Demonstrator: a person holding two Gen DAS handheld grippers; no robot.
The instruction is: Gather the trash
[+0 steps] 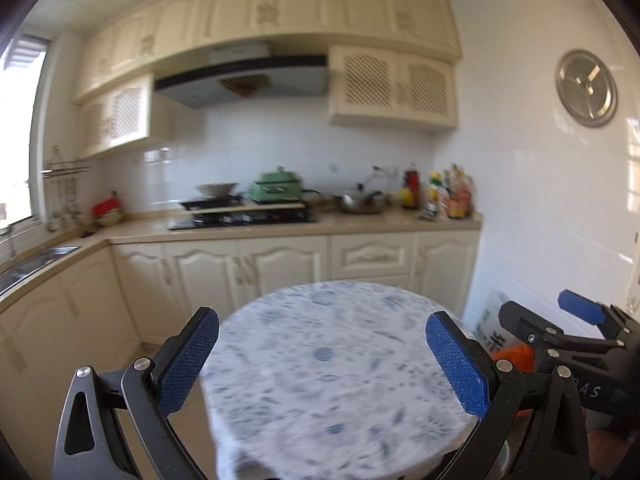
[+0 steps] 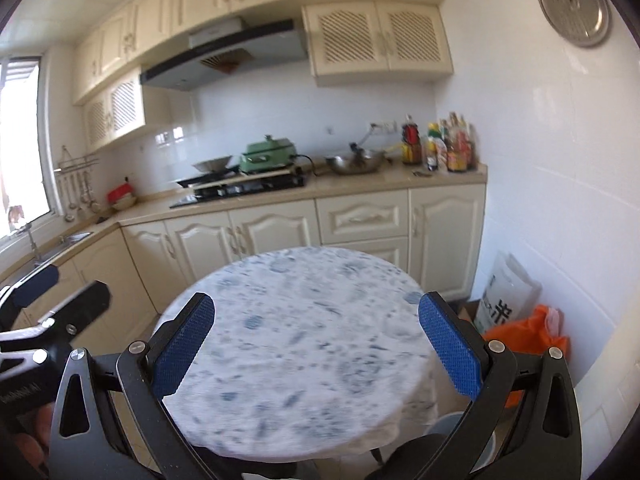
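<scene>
A round table (image 1: 332, 364) with a white-and-blue patterned cloth stands in front of me; it also shows in the right wrist view (image 2: 304, 344). I see no loose trash on it. My left gripper (image 1: 322, 360) is open and empty above the table's near side. My right gripper (image 2: 316, 344) is open and empty, level with the left one. The right gripper shows at the right edge of the left wrist view (image 1: 576, 320), and the left gripper at the left edge of the right wrist view (image 2: 52, 300). A grey bin (image 2: 460, 436) peeks out under the table's right side.
An orange plastic bag (image 2: 532, 332) and a white sack (image 2: 508, 292) lie on the floor by the right wall. Cream cabinets and a counter (image 2: 360, 182) with a stove, pans and bottles run along the back. A sink (image 2: 72, 238) is on the left.
</scene>
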